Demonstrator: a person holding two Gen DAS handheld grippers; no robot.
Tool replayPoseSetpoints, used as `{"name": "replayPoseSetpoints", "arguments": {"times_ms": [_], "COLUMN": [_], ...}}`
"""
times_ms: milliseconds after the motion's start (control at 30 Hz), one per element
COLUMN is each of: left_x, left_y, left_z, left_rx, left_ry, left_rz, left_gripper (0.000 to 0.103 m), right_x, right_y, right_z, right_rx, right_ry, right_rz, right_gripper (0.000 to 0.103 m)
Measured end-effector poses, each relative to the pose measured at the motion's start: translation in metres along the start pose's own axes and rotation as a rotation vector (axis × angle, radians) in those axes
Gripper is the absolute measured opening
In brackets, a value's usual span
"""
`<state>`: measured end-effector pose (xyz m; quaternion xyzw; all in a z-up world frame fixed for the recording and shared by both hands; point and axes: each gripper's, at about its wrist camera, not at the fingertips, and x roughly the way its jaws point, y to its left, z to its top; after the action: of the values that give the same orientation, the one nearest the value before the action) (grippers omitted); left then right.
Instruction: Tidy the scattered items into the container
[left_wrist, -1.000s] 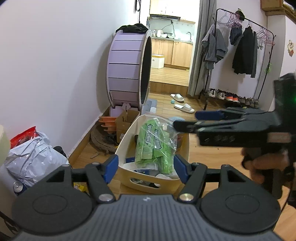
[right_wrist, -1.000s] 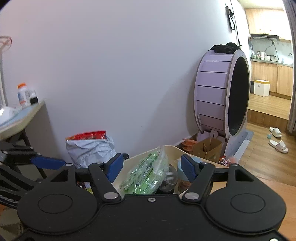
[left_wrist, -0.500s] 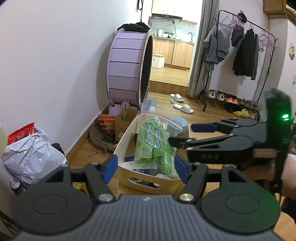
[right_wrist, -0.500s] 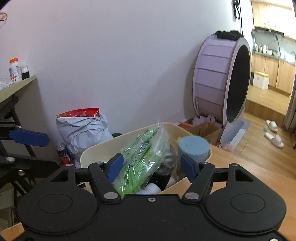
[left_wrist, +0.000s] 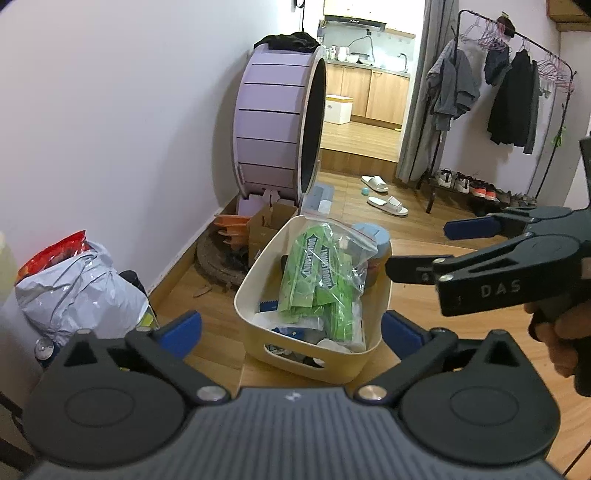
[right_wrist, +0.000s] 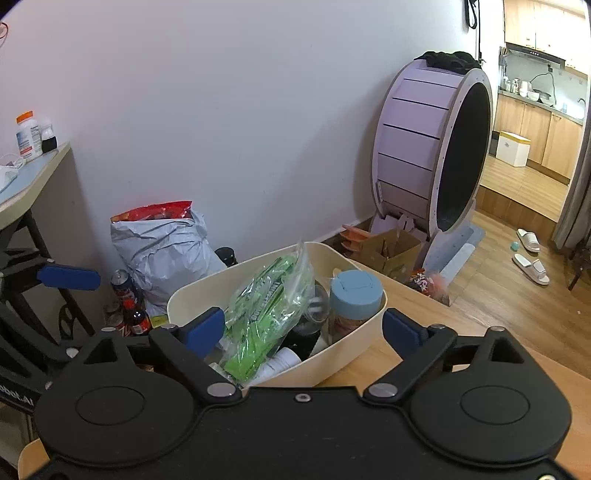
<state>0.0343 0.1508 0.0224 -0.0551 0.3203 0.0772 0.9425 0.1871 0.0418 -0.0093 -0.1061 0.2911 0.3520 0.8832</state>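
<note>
A cream plastic bin (left_wrist: 258, 334) stands on the wooden table top, also in the right wrist view (right_wrist: 343, 347). It holds a clear zip bag of green gum packs (left_wrist: 317, 280) (right_wrist: 266, 306), a jar with a blue lid (left_wrist: 371, 236) (right_wrist: 354, 291) and other small items. My left gripper (left_wrist: 291, 328) is open and empty, close in front of the bin. My right gripper (right_wrist: 303, 326) is open and empty, close to the bin's other side; it also shows at the right in the left wrist view (left_wrist: 424, 247).
A large purple cat wheel (left_wrist: 280, 122) stands against the wall, with a cardboard box (left_wrist: 266, 229) at its foot. A grey plastic bag (left_wrist: 74, 291) and drink cans (right_wrist: 123, 284) sit on the floor at left. A clothes rack (left_wrist: 513, 96) is at far right.
My right gripper has pulled back to the right, away from above the bin, and tilted down toward it. My left gripper has shifted little.
</note>
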Motion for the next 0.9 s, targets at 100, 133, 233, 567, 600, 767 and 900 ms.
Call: {"name": "replayPoseSetpoints", "arguments": {"times_ms": [100, 133, 233, 567, 600, 767, 900], "left_x": [0.002, 0.004, 0.005, 0.011, 0.011, 0.011, 0.01], "left_y": [-0.002, -0.003, -0.005, -0.01, -0.011, -0.01, -0.007], "left_z": [0.001, 0.001, 0.0, 0.001, 0.0, -0.001, 0.0], "left_rx": [0.015, 0.018, 0.021, 0.032, 0.034, 0.037, 0.018], "left_ry": [0.023, 0.039, 0.042, 0.131, 0.138, 0.146, 0.144], "left_rz": [0.006, 0.011, 0.02, 0.008, 0.005, 0.013, 0.017], "left_gripper": [0.103, 0.103, 0.103, 0.103, 0.103, 0.103, 0.103], "right_x": [-0.001, -0.001, -0.001, -0.002, -0.003, -0.001, -0.002], "right_y": [0.002, 0.003, 0.004, 0.004, 0.004, 0.006, 0.005], "right_z": [0.003, 0.004, 0.005, 0.006, 0.005, 0.004, 0.003], "right_rx": [-0.007, -0.015, -0.037, -0.074, -0.082, -0.12, -0.135], "right_ry": [0.026, 0.035, 0.065, 0.15, 0.158, 0.206, 0.227], "right_rz": [-0.008, -0.011, -0.018, -0.03, -0.028, -0.031, -0.034], "right_gripper": [0.096, 0.096, 0.096, 0.097, 0.097, 0.097, 0.097]}}
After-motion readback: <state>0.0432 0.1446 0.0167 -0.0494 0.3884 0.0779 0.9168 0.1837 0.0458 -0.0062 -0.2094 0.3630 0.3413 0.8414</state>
